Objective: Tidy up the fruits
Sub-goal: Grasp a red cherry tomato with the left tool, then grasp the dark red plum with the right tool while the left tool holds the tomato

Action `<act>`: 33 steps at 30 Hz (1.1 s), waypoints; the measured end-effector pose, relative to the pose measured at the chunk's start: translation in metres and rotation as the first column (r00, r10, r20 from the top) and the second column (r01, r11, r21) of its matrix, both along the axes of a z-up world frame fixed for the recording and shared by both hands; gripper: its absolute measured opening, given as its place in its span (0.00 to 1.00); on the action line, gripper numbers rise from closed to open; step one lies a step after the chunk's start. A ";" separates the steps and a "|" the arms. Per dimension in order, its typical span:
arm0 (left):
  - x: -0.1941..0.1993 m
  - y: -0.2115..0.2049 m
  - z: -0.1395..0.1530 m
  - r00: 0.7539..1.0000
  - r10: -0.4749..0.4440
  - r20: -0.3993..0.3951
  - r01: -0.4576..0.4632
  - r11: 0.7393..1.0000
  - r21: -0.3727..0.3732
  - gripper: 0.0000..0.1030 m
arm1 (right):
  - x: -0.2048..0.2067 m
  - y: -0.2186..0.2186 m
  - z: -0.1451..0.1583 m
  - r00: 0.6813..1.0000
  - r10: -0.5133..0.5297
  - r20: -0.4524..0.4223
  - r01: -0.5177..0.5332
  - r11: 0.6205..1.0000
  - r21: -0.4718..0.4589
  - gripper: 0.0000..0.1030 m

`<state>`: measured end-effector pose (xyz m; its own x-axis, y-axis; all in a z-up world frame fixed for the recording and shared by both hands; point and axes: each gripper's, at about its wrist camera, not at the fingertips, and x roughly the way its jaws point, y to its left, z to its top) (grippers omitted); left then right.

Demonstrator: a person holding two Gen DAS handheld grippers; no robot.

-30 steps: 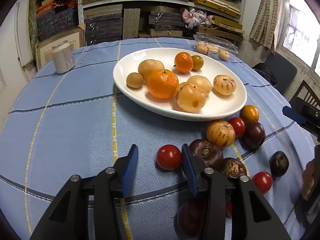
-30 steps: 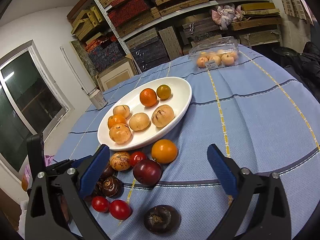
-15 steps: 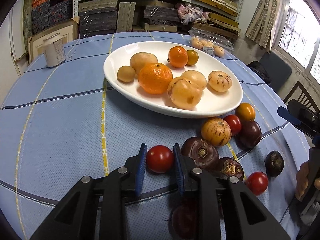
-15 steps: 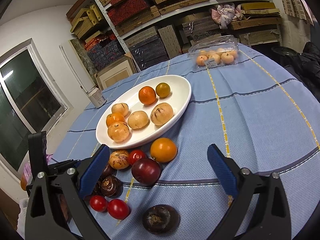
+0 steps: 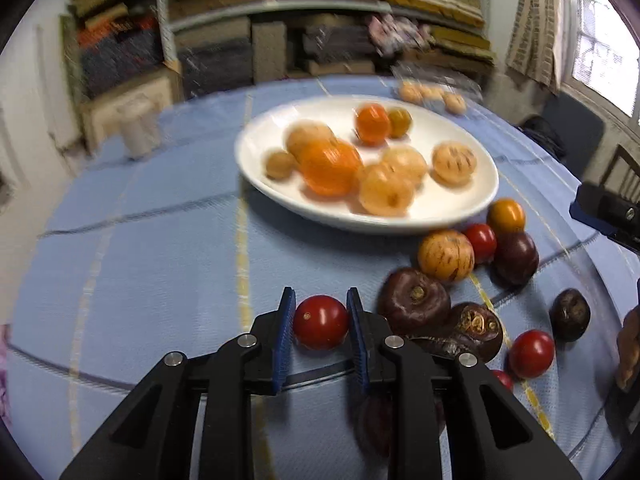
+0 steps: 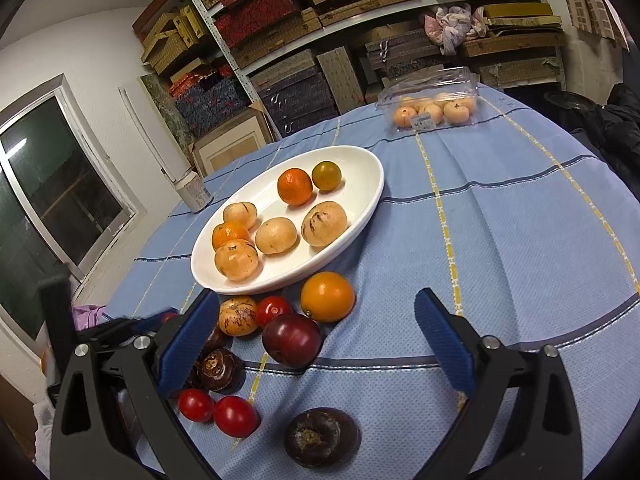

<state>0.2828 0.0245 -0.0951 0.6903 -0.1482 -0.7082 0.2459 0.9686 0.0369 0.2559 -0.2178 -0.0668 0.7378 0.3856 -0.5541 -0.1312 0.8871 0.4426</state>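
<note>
A: Left gripper (image 5: 320, 326)?
B: Fingers clamped on a red tomato (image 5: 320, 322), just above the blue tablecloth (image 5: 160, 280), near side of the white dish (image 5: 472, 208).
A: Right gripper (image 6: 316, 338)?
B: Fingers wide apart, nothing between them; a dark plum (image 6: 292, 340) lies on the table beyond.
A: Dish contents?
B: Oranges and pale speckled fruit.
A: Loose items?
B: Two tomatoes (image 6: 218, 411), one orange fruit (image 6: 327, 297), dark brown fruit (image 6: 322, 437) beside the dish.
</note>
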 end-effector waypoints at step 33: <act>-0.016 0.024 0.011 0.992 0.120 0.036 -0.118 0.992 -0.037 0.25 | 0.025 0.063 -0.028 0.975 0.159 -0.156 -0.194 0.951 -0.240 0.44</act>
